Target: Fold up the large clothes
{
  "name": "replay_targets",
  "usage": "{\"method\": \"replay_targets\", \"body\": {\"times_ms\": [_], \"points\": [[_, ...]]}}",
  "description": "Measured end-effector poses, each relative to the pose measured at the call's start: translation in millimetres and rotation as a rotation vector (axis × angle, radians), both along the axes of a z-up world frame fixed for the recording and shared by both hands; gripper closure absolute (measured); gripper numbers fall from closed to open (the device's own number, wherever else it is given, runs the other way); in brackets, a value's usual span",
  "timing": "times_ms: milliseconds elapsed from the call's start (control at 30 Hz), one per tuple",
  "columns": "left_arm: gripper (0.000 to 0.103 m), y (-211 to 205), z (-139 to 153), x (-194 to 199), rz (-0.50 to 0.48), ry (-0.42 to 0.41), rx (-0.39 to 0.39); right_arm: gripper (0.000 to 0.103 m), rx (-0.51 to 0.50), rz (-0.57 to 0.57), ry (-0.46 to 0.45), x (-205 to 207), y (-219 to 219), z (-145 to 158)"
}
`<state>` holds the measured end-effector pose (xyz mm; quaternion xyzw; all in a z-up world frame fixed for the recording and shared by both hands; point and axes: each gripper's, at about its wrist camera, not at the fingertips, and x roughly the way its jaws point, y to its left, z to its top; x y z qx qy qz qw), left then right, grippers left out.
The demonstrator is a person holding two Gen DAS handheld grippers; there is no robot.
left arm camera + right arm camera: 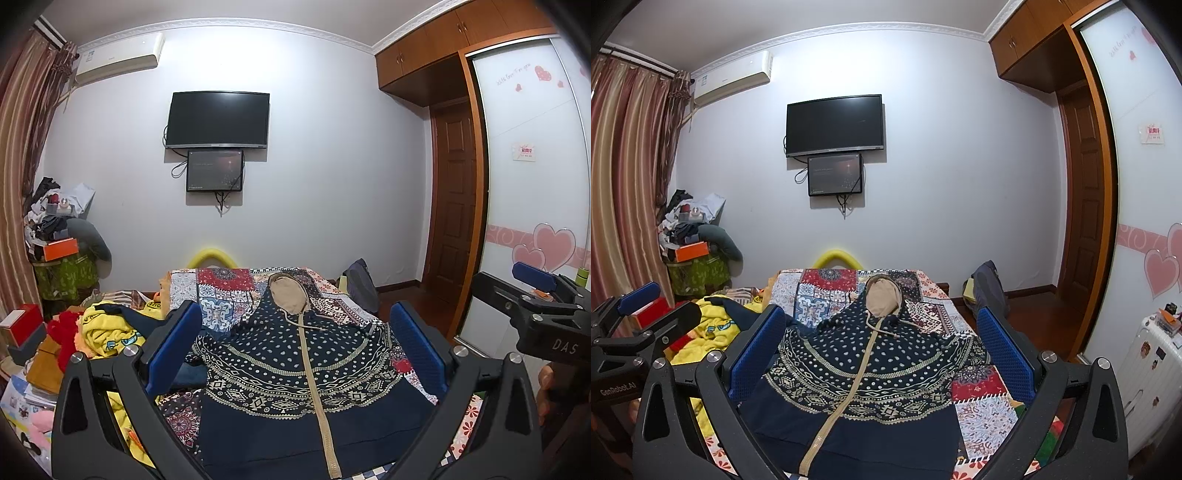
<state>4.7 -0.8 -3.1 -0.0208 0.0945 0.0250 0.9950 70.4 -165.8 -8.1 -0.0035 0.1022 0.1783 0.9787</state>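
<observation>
Poised over bed (979, 410), left claw (295, 347) and right claw (882, 345) both spread wide, empty. Hoodie (864, 369) flat ahead between fingers, unfolded. Next, likely: pinching one side edge.

The hooded jacket (295, 369) is seen as soft, matt printed cloth with a woven tan zip tape. The bedspread (979, 398) is made of patchwork cotton. The left gripper (295, 350) and right gripper (882, 347) are formed of speckled matt black plastic, with dimpled blue rubber pads (417, 347) and bright metal screws. The wardrobe (417, 55) is finished in glossy wood.
</observation>
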Motion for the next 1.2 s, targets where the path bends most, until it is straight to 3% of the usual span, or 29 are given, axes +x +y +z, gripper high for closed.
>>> {"method": "replay_targets", "body": {"times_ms": [767, 1200], "points": [[0.0, 10.2, -8.9, 15.2, 0.007, 0.026, -0.016, 0.0, -0.013, 0.0, 0.033, 12.9, 6.4, -3.8], [0.0, 57.2, -24.7, 72.3, 0.045, 0.086, -0.06, 0.0, 0.004, 0.028, 0.103, 75.6, 20.9, -18.2]]}}
